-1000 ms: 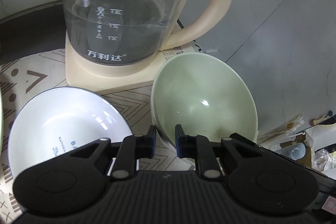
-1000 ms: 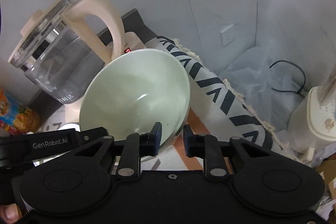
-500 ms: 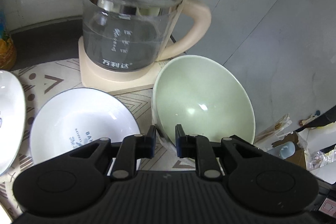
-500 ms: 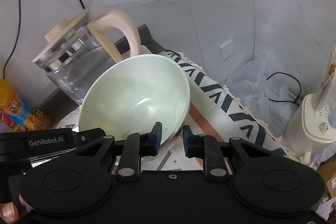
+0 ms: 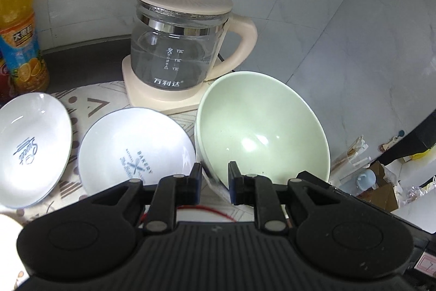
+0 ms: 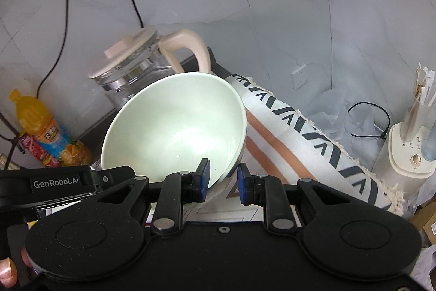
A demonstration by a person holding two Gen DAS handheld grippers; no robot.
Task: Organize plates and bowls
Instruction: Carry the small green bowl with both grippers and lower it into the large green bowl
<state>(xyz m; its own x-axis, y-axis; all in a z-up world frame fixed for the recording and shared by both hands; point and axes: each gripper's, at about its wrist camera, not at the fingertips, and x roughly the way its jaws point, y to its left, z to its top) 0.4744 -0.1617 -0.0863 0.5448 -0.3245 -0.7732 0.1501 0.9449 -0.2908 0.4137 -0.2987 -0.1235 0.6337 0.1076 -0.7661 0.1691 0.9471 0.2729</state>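
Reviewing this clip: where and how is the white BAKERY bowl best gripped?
Probably at the near rim of the BAKERY bowl, one finger inside and one outside, coming from above and the front. Its thin open lip faces up; the green bowl and the second white bowl crowd its sides.

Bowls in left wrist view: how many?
3. Green bowl gripped at its rim, right of centre; white Bakery bowl centre-left; white Sweet bowl far left. More may sit out of frame.

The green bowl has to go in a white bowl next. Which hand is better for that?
Probably left. The left gripper grips the green bowl right beside the white bowl; the right gripper grips its far rim.
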